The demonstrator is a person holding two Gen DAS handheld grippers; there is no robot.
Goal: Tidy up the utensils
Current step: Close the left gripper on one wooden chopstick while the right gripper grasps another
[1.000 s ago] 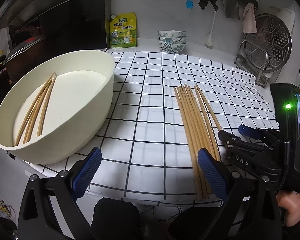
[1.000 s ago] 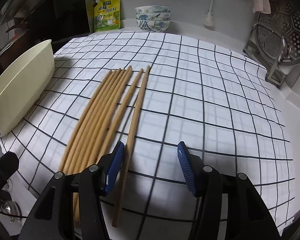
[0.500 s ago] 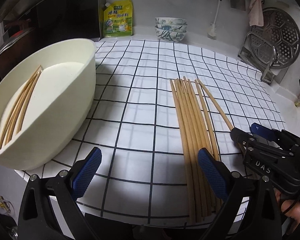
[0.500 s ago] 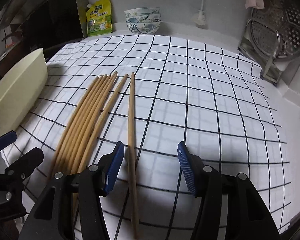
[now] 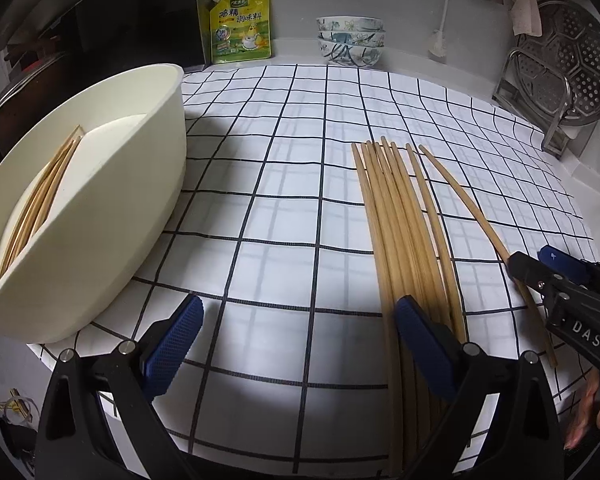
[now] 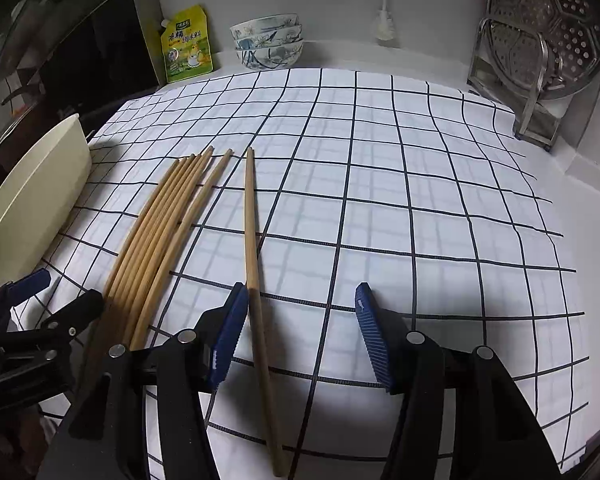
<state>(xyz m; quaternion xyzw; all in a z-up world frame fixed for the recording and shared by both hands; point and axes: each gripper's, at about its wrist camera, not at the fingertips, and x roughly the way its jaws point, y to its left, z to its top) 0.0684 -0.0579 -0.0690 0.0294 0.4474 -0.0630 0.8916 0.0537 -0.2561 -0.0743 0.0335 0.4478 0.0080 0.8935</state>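
Left wrist view: the left gripper (image 5: 296, 344) is held wide open, empty; a cream oval plastic tub (image 5: 140, 216), left of frame, holds sorted chopsticks. Right wrist view: the right gripper (image 6: 300, 336) is spread wide around one separated wooden chopstick (image 6: 254, 264), seemingly for pickup.

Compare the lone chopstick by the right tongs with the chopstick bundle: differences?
The lone chopstick lies apart, angled away; the chopstick bundle lies packed side by side. The lone chopstick runs between the open right tongs; the bundle lies left of them. Both are tan wood on the checked cloth.
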